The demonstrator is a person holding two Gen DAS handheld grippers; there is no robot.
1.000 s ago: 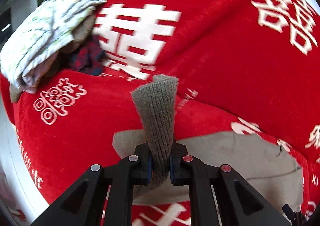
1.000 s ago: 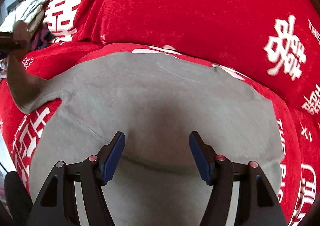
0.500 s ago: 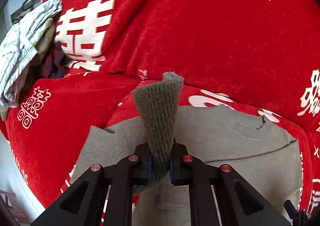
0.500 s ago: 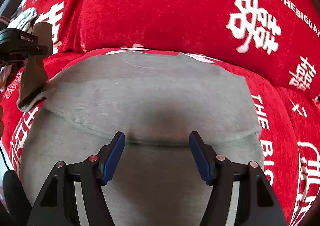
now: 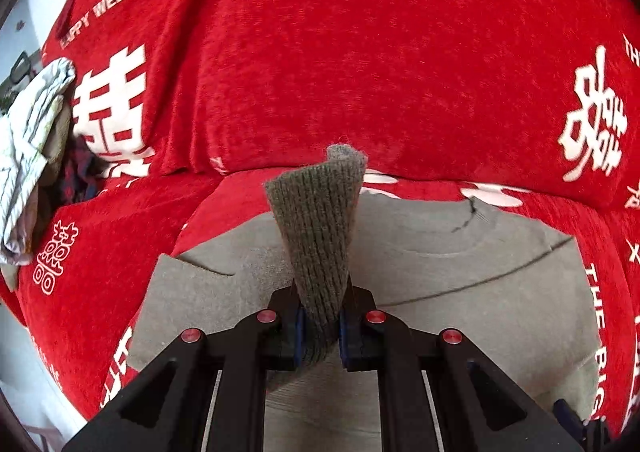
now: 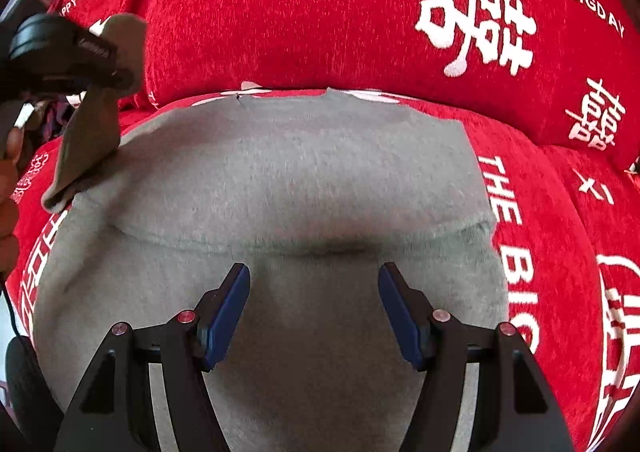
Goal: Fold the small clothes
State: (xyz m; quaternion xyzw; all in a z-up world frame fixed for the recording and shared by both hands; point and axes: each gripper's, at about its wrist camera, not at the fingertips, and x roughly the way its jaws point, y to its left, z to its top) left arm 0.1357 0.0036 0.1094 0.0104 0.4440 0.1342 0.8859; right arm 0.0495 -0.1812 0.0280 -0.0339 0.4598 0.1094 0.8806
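Your left hand-held gripper [image 5: 319,326] pinches the grey sweater's [image 6: 280,180] ribbed cuff [image 5: 320,220] while the right hand-held gripper [image 6: 314,310] hangs spread; a thin grip could let the sleeve slip loose.

A plain grey sweater [image 6: 304,172] with a ribbed cuff [image 5: 316,236] lies on a red cover [image 6: 320,20] printed with white characters, near a white floral-patterned cloth [image 5: 28,140].

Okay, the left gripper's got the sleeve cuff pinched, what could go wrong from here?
1. The left gripper clamps only the ribbed cuff, so the knit may slip out if pulled hard.
2. The right gripper hovers open above the grey sweater and pins nothing, so pulling the sleeve could drag the body out of shape.
3. The sweater lies on a soft red sofa cover, which may bunch underneath.
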